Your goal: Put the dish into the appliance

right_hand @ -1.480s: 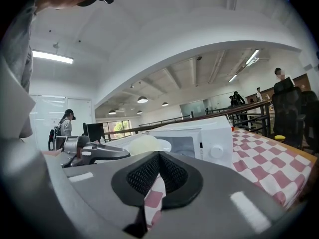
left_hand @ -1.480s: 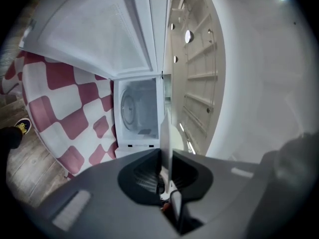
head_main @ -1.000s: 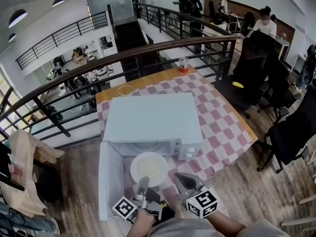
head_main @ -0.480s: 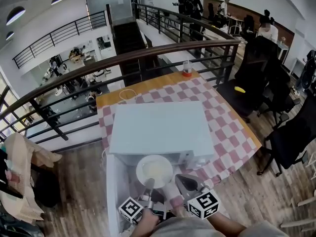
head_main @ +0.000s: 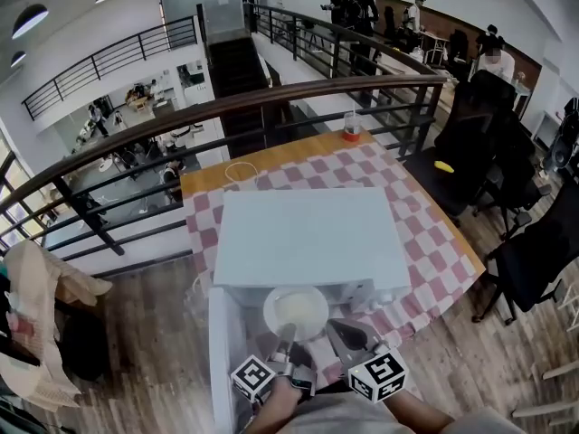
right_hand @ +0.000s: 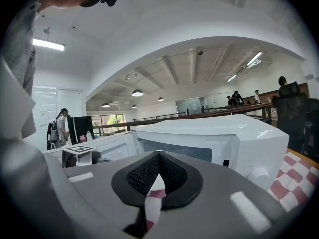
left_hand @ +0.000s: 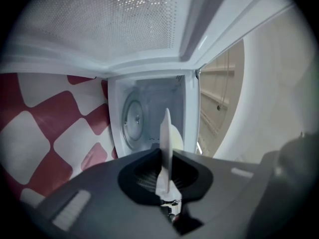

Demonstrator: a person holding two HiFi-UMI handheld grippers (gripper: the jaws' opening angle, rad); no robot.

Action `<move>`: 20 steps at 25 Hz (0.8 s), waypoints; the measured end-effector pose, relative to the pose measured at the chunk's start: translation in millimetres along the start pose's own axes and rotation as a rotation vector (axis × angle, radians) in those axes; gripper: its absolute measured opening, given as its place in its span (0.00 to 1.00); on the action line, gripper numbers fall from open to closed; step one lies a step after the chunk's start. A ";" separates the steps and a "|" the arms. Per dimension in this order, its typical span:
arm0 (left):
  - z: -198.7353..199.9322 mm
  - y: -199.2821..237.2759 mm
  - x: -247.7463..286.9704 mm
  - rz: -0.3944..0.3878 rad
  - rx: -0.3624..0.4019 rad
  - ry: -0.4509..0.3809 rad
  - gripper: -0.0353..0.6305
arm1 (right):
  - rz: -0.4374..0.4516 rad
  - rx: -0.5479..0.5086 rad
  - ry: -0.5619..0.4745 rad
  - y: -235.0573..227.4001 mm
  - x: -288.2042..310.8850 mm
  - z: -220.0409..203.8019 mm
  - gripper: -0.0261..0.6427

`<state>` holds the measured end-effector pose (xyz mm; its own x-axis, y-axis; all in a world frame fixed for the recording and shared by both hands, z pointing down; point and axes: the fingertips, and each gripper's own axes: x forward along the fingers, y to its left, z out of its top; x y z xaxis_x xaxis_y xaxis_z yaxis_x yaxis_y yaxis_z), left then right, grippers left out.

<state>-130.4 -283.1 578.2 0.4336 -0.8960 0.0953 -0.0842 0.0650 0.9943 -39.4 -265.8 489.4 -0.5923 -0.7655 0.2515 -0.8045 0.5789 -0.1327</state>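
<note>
Since L gripper [head_main: 286, 337] has its fingers clamped on the dish [head_main: 295, 311] rim, dish flat at the microwave [head_main: 308, 238] mouth by the bench [head_main: 434, 242] front edge, cavity's dead ahead; R gripper [head_main: 348, 337] closed on nothing, just beside.

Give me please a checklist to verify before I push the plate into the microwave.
1. The door of the microwave stands open: ok.
2. The left tool is shut on the rim of the plate: ok.
3. The turntable is bare: ok where visible.
4. The plate is held level: cannot tell.
5. The right tool is shut, empty, beside the plate: ok.
6. The plate rests on the turntable: not ok, not yet inside.
</note>
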 end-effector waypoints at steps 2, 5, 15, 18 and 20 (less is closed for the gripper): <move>2.7 2.2 0.7 0.006 0.009 0.003 0.10 | -0.004 -0.007 0.000 3.7 1.6 0.9 0.04; 6.9 3.1 1.0 0.000 0.024 0.001 0.10 | -0.002 -0.018 0.004 8.0 4.4 2.6 0.04; 16.7 18.2 16.0 0.016 -0.005 -0.025 0.10 | 0.030 -0.037 0.023 10.3 16.6 2.2 0.04; 18.2 20.0 26.0 0.006 -0.002 -0.019 0.10 | 0.040 -0.035 0.029 8.2 22.4 0.3 0.04; 17.9 23.3 33.9 0.009 0.008 -0.019 0.10 | 0.048 -0.032 0.031 3.9 25.7 0.6 0.04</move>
<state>-133.7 -319.9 603.7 0.4160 -0.9035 0.1029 -0.0948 0.0694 0.9931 -57.7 -283.5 494.7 -0.6285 -0.7276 0.2750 -0.7728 0.6241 -0.1149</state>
